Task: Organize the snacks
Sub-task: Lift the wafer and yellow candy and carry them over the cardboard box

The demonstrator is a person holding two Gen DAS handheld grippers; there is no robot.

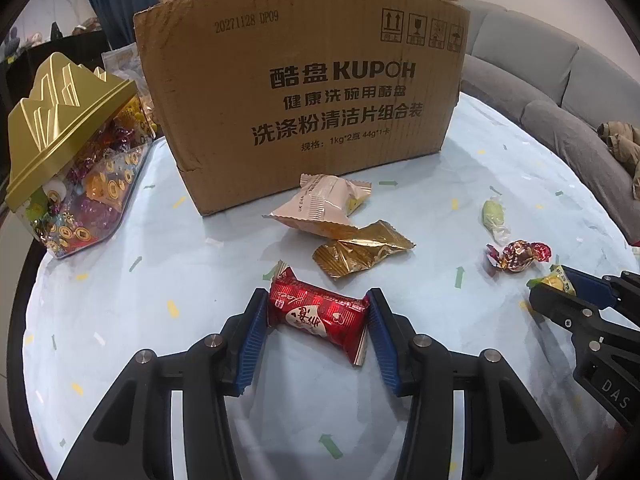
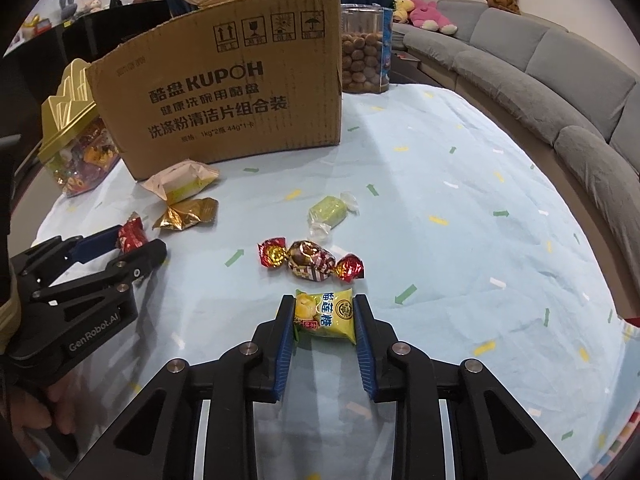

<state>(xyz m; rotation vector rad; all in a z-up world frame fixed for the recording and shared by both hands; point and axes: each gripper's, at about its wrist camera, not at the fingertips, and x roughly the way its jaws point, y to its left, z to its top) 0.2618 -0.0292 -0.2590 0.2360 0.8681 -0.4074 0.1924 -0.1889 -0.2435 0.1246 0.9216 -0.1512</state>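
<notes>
Left of the box (image 1: 304, 92) stands a gold-lidded jar (image 1: 72, 156). In front of the box, the left tool (image 1: 318, 312) pinches a red candy (image 1: 318, 316); further right, the right tool (image 2: 325, 316) pinches a yellow candy (image 2: 325, 314) on the desk (image 2: 460, 184).

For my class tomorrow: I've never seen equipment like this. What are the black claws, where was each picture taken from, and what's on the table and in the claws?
No robot here: a person holds two hand-operated grippers, each carrying a fisheye camera looking along its fingers. One picture comes from the left gripper, closed on a red snack. The other comes from the right gripper, closed on a yellow candy. On the blue tablecloth lie a gold packet, a beige packet, a green candy and a red twist-wrapped candy, in front of a cardboard box.
</notes>
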